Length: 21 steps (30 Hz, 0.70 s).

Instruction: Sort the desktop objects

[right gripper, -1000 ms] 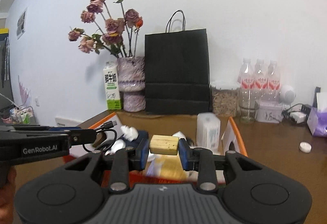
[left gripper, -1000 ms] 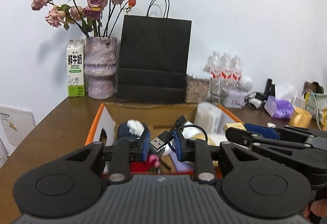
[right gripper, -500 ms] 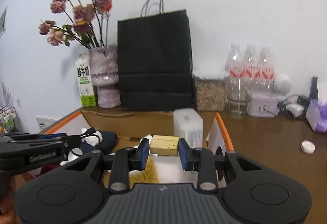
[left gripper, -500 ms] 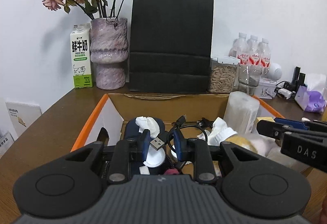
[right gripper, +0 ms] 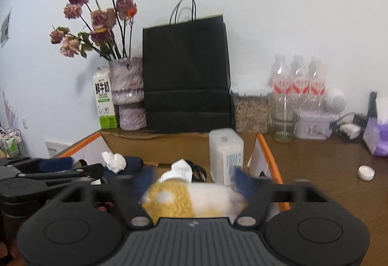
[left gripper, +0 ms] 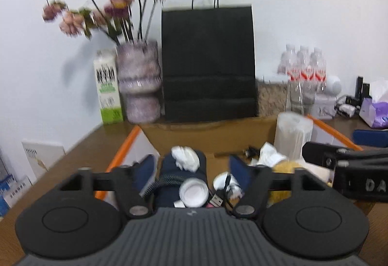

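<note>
Opening, both jaws | left gripper [left gripper: 191, 169] grips nothing | right gripper [right gripper: 194, 179] blurred over plush toy [right gripper: 191, 200]

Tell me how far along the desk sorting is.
Mostly underway: the orange-edged box already holds a USB cable, crumpled tissue and a plush toy. Both the left gripper and right gripper are opening, holding nothing. A small white cap remains on the desk.
</note>
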Each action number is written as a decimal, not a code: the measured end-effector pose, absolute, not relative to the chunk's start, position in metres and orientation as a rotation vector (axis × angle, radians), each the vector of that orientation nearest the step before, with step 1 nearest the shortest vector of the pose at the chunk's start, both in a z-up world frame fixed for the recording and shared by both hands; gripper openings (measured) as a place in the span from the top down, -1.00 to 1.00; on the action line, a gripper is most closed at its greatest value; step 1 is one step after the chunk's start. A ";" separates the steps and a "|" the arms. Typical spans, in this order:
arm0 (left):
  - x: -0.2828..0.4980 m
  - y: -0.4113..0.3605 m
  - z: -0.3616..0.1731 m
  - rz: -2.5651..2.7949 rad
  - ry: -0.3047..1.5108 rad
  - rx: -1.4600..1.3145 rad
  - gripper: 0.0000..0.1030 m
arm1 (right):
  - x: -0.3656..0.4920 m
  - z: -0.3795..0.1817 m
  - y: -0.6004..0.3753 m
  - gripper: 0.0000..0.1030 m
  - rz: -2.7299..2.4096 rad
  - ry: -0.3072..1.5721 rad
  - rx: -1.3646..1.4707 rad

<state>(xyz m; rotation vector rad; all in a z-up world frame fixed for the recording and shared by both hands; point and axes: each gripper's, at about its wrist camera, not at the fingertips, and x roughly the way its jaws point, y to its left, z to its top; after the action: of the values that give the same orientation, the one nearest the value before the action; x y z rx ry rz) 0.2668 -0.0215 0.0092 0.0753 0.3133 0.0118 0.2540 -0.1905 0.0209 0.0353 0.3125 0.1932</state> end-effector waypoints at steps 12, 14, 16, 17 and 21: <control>0.243 -0.019 0.021 0.081 0.195 0.045 -1.00 | 0.237 0.035 -0.193 -1.00 0.177 0.271 0.042; 0.242 -0.019 0.022 0.080 0.196 0.044 -1.00 | 0.236 0.036 -0.193 -1.00 0.174 0.272 0.041; 0.243 -0.019 0.022 0.082 0.197 0.046 -1.00 | 0.236 0.036 -0.193 -1.00 0.172 0.274 0.040; 0.242 -0.019 0.021 0.083 0.197 0.047 -1.00 | 0.235 0.036 -0.193 -1.00 0.171 0.276 0.039; 0.235 -0.019 0.024 0.087 0.188 0.049 -1.00 | 0.233 0.039 -0.193 -1.00 0.175 0.280 0.039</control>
<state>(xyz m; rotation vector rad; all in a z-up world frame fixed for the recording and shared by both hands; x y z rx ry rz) 0.2351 -0.0193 0.0240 0.0492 0.1882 0.0874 0.2329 -0.1935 0.0388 0.0390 0.2803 0.1752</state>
